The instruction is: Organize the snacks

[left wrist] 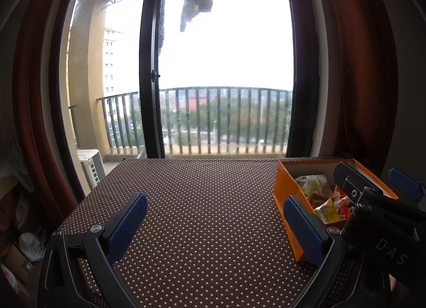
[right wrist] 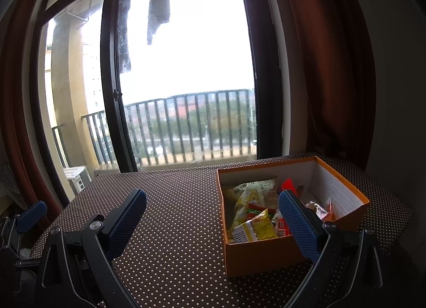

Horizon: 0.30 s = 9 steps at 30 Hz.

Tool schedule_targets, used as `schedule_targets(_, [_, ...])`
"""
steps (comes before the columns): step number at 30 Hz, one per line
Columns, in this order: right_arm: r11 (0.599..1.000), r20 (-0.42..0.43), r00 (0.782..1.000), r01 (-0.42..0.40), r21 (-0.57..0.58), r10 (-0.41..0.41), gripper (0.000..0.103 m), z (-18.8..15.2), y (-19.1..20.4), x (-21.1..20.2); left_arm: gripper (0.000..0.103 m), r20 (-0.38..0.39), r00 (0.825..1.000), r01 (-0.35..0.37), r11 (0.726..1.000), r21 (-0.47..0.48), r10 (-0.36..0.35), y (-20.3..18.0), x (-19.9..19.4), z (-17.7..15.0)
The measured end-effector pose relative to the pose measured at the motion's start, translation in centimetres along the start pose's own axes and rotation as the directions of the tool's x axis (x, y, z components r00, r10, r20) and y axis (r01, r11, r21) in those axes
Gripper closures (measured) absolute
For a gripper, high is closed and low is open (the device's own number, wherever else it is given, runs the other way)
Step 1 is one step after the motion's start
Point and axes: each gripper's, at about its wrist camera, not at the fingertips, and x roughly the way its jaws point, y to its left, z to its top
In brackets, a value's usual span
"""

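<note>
We held the left gripper [left wrist: 215,224] above the dotted tabletop [left wrist: 199,201], its jaws spread wide with nothing between them. Our right gripper [right wrist: 213,224] hovered likewise, jaws spread and empty, its right finger [right wrist: 299,225] in front of the orange box [right wrist: 255,257]. The box stood open on the right part of the tabletop, and the snacks [right wrist: 253,212] lay piled inside it, mostly at its left end. From the left wrist view, the right gripper's body crossed in front of the box [left wrist: 286,188]. Beyond the tabletop stood a window [left wrist: 226,68] with a railing [left wrist: 226,118] outside.
</note>
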Motion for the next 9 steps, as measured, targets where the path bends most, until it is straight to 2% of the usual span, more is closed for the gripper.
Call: schedule_targets(9, [1.0, -0.01, 1.0, 0.0, 0.001, 0.0, 0.002, -0.19, -0.1, 0.31, 0.001, -0.013, 1.0, 0.005, 1.0, -0.003, -0.005, -0.14, 0.41, -0.16])
